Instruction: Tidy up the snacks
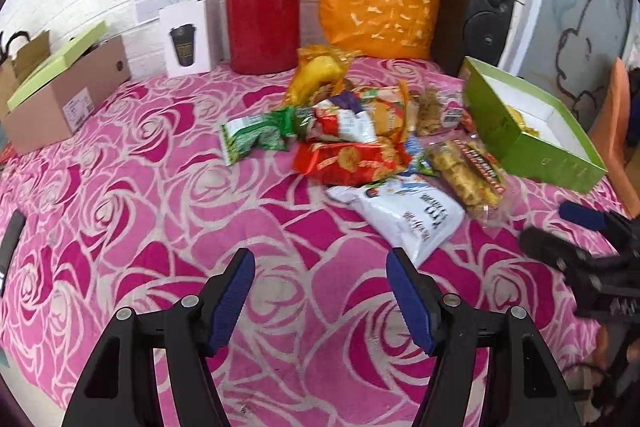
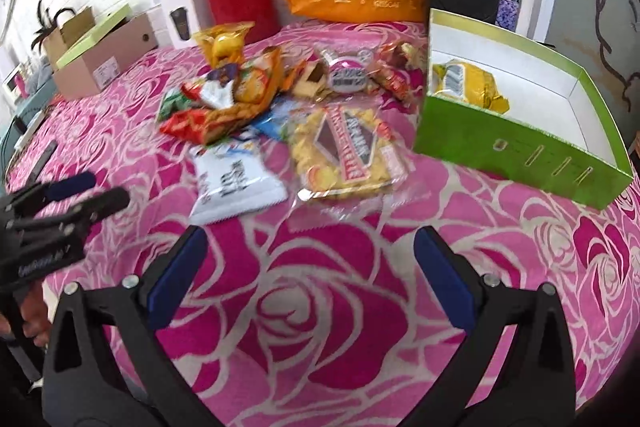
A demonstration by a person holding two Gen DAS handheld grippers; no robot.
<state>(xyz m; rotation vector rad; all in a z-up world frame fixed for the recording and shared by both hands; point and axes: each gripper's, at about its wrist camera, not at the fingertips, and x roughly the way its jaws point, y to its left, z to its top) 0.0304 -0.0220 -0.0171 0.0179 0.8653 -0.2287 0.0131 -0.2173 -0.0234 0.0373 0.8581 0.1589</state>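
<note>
Above the rose cloth, both grippers' fingers stand apart, empty, near the snack pile.

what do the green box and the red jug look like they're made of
Green box: likely matte cardboard, judging by thin folded walls, punched slots and a white inside. Red jug: glossy, sharp highlights; plastic or lacquered metal, can't tell which.

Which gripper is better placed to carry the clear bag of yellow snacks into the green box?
Right, probably. The open right gripper faces the clear bag of yellow snacks, beside the green cardboard box. The left gripper, also empty, faces the white packet.
</note>
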